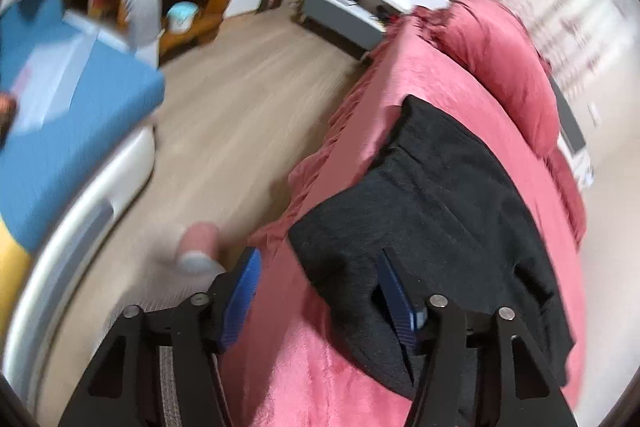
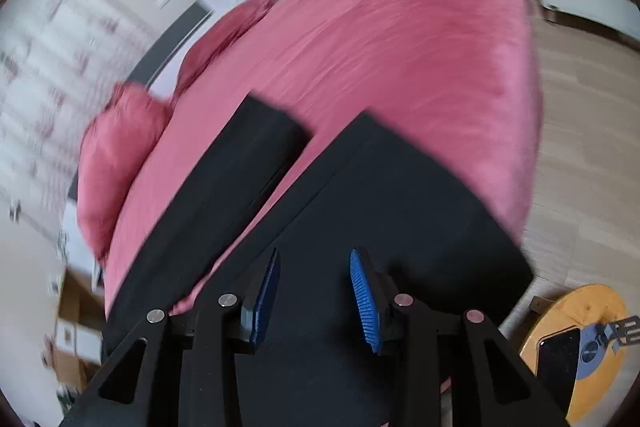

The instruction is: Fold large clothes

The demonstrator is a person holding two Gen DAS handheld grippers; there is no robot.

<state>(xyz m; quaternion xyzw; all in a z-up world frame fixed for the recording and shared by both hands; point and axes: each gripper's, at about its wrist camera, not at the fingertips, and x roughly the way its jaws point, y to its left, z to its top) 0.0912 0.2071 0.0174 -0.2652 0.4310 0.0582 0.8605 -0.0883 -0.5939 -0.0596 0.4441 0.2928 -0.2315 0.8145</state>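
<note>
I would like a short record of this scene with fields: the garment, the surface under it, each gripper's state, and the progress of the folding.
garment: black fabric garment, spread flat, one long part lying apart
surface: pink bed cover
left gripper: open, one finger over the garment's edge
right gripper: open, above the garment, nothing between the pads
progress: cannot tell

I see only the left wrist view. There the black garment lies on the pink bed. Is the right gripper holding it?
Observer: No. The right gripper is open above the black garment, and nothing is pinched in it.
Operator: Is a sleeve spread out?
Observer: Yes. One sleeve lies straight beside the main part, and a strip of pink bed cover shows between them.
Operator: Is anything beside the bed there?
Observer: A round yellow object sits on the floor.
</note>
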